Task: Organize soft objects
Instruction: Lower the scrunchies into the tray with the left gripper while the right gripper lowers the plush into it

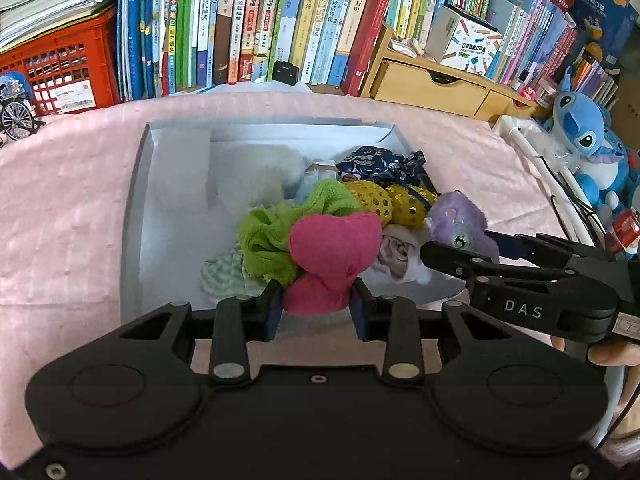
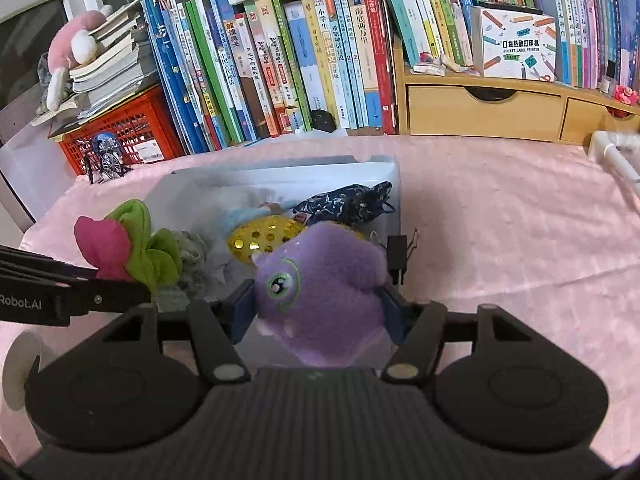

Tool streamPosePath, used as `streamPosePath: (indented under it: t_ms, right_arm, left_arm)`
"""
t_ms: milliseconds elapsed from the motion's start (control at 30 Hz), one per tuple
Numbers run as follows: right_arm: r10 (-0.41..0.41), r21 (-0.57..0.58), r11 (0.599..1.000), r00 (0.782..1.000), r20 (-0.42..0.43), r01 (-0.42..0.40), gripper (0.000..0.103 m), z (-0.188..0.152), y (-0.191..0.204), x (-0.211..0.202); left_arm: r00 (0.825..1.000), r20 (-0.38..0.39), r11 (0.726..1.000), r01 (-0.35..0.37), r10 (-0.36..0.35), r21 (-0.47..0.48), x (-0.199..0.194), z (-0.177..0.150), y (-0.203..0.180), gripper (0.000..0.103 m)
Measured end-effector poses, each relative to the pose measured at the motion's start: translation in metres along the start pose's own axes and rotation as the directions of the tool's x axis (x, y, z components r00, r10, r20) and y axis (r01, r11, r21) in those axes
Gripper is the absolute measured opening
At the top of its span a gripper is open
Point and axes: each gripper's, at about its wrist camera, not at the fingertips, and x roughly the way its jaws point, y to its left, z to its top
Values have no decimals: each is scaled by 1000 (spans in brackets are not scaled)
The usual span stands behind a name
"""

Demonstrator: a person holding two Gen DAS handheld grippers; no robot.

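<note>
Two fuzzy toys: pink-and-green plush [image 1: 320, 256], purple plush [image 2: 324, 280].

Left tongs [image 1: 316, 306] and right tongs [image 2: 318, 308] both clamped, tilted down.

Box [image 1: 136, 184] on table [image 1: 60, 200] — books [image 1: 256, 20] behind, drawers [image 1: 424, 80] right

pink-green cloth toy [image 1: 328, 256], purple plush [image 2: 320, 280], both held over box [image 1: 180, 168]
</note>
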Motion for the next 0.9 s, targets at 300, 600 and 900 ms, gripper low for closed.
streamPosePath:
  t_ms: [300, 600, 900]
  right_arm:
    - [-22, -27, 999, 999, -41, 20, 67, 0, -2, 3]
    - [31, 24, 999, 998, -63, -29, 66, 1, -11, 16]
    - [65, 38, 997, 994, -86, -62, 67, 3, -13, 26]
  left_arm:
    - [996, -57, 997, 73, -71, 32, 6, 2, -10, 33]
    - [997, -72, 999, 28, -25, 45, 24, 9, -20, 33]
    - [996, -93, 999, 0, 5, 46, 42, 8, -27, 35]
